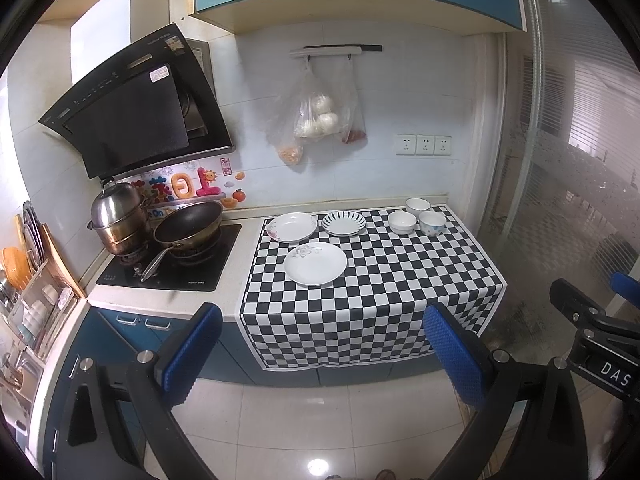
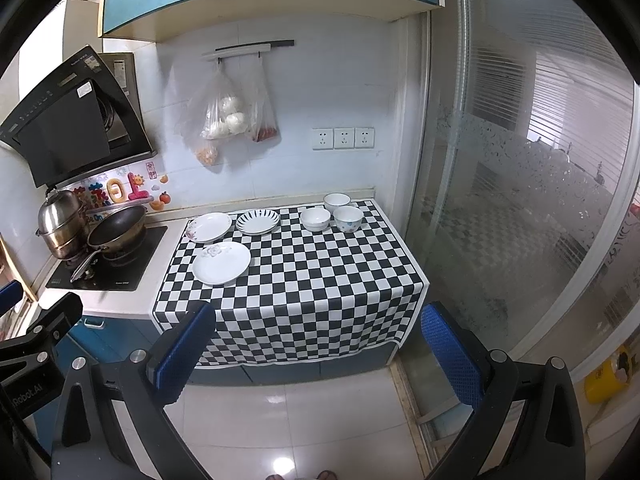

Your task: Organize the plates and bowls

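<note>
- Plates sit on the left half of the checkered cloth (image 1: 400,280) over the bench: a floral-rimmed plate (image 1: 291,227) at the back left, a blue-striped plate (image 1: 344,223) just beside it to the right, and a larger white plate (image 1: 315,263) nearer us, close in front of the two.
- Each plate lies flat, face up; being round, none shows a long axis that we can name.
- Three bowls stand upright, mouths up, in a tight cluster at the back right of the cloth: a plain white bowl (image 1: 402,222), a dotted bowl (image 1: 432,223) and a third bowl (image 1: 418,204) behind them.
- We see the left tongs (image 1: 324,356) held wide open and empty, off the bench over the floor, fingers aimed toward the cloth.
- We see the right tongs (image 2: 320,354) likewise spread apart and empty, well short of the dishes.
- A wok (image 1: 188,224) and a steamer pot (image 1: 120,220) stand on the stove (image 1: 200,276) to the left of the cloth.
</note>
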The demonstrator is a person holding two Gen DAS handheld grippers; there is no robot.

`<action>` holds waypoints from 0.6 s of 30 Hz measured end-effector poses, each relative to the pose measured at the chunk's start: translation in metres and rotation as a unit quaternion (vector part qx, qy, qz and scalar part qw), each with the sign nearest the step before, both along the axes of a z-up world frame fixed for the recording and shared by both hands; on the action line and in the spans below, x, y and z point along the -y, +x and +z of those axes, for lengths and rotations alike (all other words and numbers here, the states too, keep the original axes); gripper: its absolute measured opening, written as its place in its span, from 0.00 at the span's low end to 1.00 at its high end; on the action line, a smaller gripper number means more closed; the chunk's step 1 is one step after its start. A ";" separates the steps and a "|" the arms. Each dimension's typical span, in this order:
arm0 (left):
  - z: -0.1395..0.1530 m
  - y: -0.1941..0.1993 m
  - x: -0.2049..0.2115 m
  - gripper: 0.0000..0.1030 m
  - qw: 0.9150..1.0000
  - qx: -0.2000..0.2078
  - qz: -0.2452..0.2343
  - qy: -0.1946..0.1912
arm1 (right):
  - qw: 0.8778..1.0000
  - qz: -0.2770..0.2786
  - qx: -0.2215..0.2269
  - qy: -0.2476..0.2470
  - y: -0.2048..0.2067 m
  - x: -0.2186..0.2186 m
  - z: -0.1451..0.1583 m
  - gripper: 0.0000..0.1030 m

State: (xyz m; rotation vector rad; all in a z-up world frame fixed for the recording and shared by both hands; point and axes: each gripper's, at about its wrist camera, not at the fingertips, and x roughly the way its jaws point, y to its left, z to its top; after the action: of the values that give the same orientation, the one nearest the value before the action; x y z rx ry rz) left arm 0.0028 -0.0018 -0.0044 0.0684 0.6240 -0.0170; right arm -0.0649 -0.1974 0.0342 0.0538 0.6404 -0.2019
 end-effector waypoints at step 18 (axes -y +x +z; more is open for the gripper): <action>0.001 -0.001 0.001 1.00 1.000 -0.002 -0.001 -0.002 | 1.000 -0.001 -0.004 -0.002 0.001 -0.001 -0.002 1.00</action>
State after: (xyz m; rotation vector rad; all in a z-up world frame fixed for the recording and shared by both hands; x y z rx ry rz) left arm 0.0019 -0.0031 -0.0035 0.0652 0.6285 -0.0193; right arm -0.0635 -0.1964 0.0324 0.0493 0.6474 -0.2061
